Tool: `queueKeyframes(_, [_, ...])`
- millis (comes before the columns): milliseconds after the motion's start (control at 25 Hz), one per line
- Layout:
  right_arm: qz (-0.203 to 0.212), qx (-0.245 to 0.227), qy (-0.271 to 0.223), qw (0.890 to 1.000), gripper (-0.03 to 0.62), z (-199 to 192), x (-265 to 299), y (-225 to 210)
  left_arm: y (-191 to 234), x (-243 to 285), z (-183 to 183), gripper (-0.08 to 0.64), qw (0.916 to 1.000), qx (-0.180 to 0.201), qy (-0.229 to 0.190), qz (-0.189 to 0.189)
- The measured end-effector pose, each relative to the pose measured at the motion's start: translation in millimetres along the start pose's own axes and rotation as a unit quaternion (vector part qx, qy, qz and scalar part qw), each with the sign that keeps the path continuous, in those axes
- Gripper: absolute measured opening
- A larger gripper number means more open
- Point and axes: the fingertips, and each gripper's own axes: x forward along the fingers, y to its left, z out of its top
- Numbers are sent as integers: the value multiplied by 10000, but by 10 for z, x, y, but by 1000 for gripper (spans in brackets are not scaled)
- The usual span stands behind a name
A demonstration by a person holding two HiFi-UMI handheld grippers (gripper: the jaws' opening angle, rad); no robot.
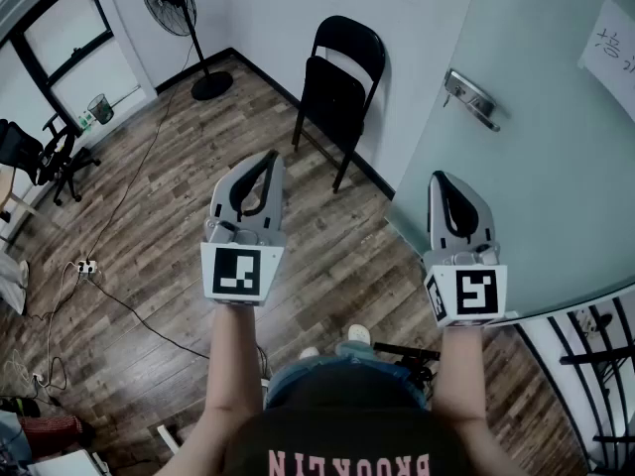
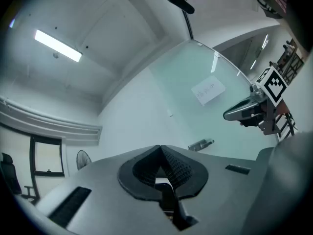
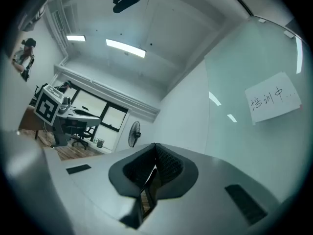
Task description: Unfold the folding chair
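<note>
Your left gripper (image 1: 268,157) and right gripper (image 1: 444,178) sit closed, empty. Folding chair (image 1: 335,97) stands well beyond the fingers (image 1: 275,172) — stiff, likely light; take its seat edge.

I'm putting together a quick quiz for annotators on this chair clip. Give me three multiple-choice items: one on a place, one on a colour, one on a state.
1. Where is the folding chair?
A) standing unfolded mid-room
B) leaning against the white wall, beside the glass door
C) lying flat mid-room

2. What colour is the chair?
A) black
B) red
C) white

3. How do the jaws of the left gripper and the right gripper stand?
A) both wide open
B) one clamped on the chair
C) both shut, empty

Answers: 1 B, the head view shows it propped, folded, at the wall. 2 A, seat, back and frame are black. 3 C, each gripper view shows the pads together with nothing between them.
</note>
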Motion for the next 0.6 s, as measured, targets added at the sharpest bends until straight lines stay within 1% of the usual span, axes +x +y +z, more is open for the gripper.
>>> queueKeyframes(120, [-40,-29,-3,10000,-2,20,7,53,20,-44,-15,2,10000,-3,8,-4])
queueKeyframes(280, [-131,52,1,9999,-2,31,-14,145,59,-119,-28,2,10000,-26,39,50])
queueKeyframes(400, [-360,84,-37,9993,-2,46,-37,136,87,-150,-35,5,9997,-226,71,52])
queueKeyframes(440, [-355,126,18,9993,14,25,-27,146,93,-153,-60,27,9993,-335,134,10])
queueKeyframes(480, [-298,199,84,9993,136,-4,-7,168,91,-151,-94,151,9987,-443,221,-70])
queueKeyframes(520, [-248,294,123,9992,332,-30,14,191,92,-150,-133,327,9980,-532,306,-139])
queueKeyframes(560, [-270,402,142,9987,438,-54,26,201,113,-158,-173,441,9975,-598,364,-136])
queueKeyframes(600, [-362,509,166,9979,486,-78,27,199,152,-175,-209,503,9969,-667,402,-69])
